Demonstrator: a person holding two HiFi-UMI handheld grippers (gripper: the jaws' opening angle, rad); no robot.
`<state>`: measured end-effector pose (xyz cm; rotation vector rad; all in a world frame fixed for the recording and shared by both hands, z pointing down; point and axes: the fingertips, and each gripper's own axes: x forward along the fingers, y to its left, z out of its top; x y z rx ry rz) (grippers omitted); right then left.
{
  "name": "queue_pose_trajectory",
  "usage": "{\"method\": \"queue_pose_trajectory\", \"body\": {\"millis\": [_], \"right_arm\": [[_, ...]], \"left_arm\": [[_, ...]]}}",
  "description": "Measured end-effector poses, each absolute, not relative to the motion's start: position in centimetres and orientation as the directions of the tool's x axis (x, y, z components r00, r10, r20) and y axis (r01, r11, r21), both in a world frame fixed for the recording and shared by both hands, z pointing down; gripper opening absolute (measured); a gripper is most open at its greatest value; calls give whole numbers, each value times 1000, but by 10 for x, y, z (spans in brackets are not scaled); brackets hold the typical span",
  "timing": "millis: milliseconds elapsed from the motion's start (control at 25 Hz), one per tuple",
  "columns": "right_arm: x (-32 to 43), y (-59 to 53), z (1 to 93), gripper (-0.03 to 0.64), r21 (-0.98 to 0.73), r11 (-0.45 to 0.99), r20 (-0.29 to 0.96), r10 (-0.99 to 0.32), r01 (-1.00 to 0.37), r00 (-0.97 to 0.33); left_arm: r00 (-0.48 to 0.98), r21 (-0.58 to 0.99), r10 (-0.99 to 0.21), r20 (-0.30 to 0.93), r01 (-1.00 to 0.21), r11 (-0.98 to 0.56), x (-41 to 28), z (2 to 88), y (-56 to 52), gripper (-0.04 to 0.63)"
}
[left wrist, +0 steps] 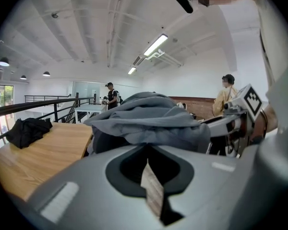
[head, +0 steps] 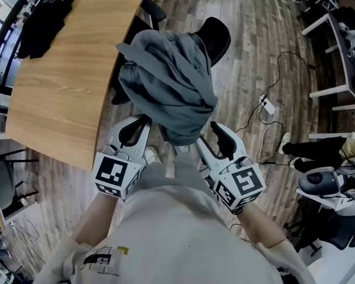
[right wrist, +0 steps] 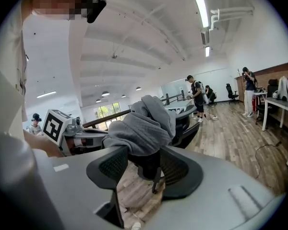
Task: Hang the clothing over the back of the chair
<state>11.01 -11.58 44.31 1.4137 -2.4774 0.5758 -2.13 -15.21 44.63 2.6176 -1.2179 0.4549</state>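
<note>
Grey fleece garment (head: 168,81), centre frame, likely soft and light: left tool (left wrist: 146,148) pinched shut on its edge, right tool (right wrist: 144,157) half-closed round a thick fold; shoulders suit gripping.

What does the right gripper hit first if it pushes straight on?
The grey sweatshirt: it sits bunched between the right gripper's jaws. The black chair seems to be just behind.

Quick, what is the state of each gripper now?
Left gripper: jaws shut; grip on grey clothing cannot be told.
Right gripper: jaws closed on the grey clothing.
</note>
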Motion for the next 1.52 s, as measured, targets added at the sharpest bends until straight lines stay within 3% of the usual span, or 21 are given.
{"method": "queue_pose_trajectory", "body": {"millis": [360, 520, 920, 1160, 1520], "right_arm": [[127, -101, 452, 144, -198, 380, 451, -783, -904, -428], [144, -103, 445, 27, -194, 308, 434, -824, -931, -363], [144, -104, 433, 11, -233, 308, 396, -836, -922, -380], [120, -113, 416, -2, -229, 373, 345, -833, -899, -433], [86, -150, 364, -2, -243, 475, 229, -819, -846, -525]], "left_arm": [[607, 65, -717, 342, -776, -627, -27, 435, -147, 2], [627, 65, -701, 340, -759, -648, -20, 434, -146, 2], [643, 58, -696, 319, -747, -663, -9, 422, -140, 2], [636, 135, -706, 311, -765, -630, -21, 417, -144, 2], [579, 33, -774, 254, -805, -592, -39, 376, -167, 2]]}}
